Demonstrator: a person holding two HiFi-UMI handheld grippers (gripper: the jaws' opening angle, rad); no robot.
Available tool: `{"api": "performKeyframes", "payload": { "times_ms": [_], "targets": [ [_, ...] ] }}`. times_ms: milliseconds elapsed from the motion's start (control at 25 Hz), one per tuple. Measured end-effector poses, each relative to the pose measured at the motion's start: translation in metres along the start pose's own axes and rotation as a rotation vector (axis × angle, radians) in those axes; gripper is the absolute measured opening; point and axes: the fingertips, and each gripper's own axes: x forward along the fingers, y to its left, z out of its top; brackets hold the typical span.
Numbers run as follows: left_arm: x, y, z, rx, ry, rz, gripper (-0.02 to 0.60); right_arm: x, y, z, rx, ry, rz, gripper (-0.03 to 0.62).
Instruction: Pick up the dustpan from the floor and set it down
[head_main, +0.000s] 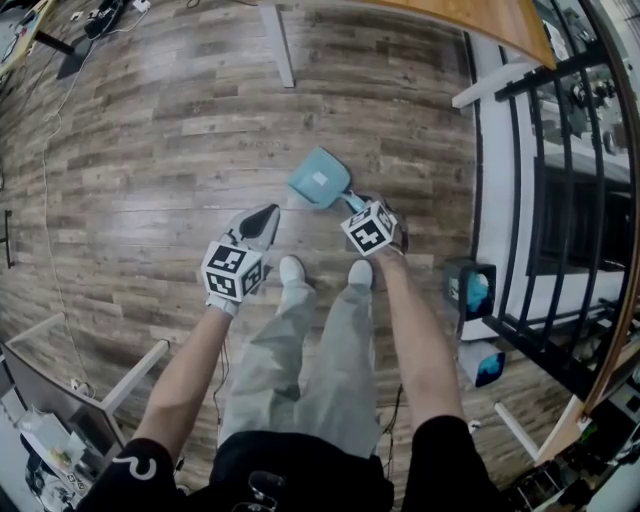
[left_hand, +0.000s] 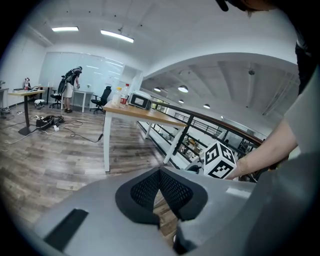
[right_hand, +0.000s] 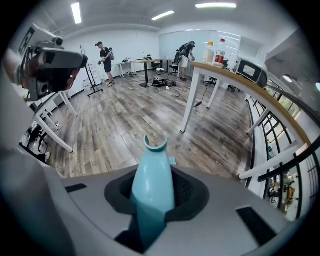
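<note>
A teal dustpan (head_main: 319, 178) lies on the wooden floor just ahead of the person's feet, its handle (head_main: 350, 201) pointing back toward my right gripper (head_main: 354, 207). In the right gripper view the teal handle (right_hand: 152, 175) runs up between the jaws, and the black pads press on both its sides; the pan itself is hidden behind the handle's end. My left gripper (head_main: 263, 221) hangs to the left of the dustpan, apart from it. Its jaws meet at the tips with nothing between them (left_hand: 160, 175).
A wood-topped table (head_main: 480, 22) on white legs (head_main: 283, 45) stands ahead on the right, beside a black railing (head_main: 560, 180). Two boxes with blue lights (head_main: 470, 291) sit by the railing. The person's shoes (head_main: 292, 268) are right behind the dustpan. Cables (head_main: 50, 150) trail at left.
</note>
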Motion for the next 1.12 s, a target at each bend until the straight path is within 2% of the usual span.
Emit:
{"api": "performKeyframes", "payload": {
  "times_ms": [440, 640, 880, 1120],
  "targets": [
    [-0.004, 0.007, 0.008, -0.010, -0.005, 0.016, -0.003, -0.017, 0.006, -0.002, 0.055, -0.009, -0.005, 0.078],
    [-0.010, 0.004, 0.020, -0.007, -0.019, 0.017, -0.003, -0.034, 0.006, 0.009, 0.098, -0.025, -0.005, 0.078],
    [-0.032, 0.008, 0.048, -0.005, -0.046, 0.034, -0.003, -0.072, 0.003, 0.032, 0.160, -0.056, -0.024, 0.078],
    [-0.063, 0.008, 0.091, 0.002, -0.084, 0.050, -0.003, -0.120, -0.006, 0.073, 0.179, -0.089, -0.040, 0.078]
  ]
}}
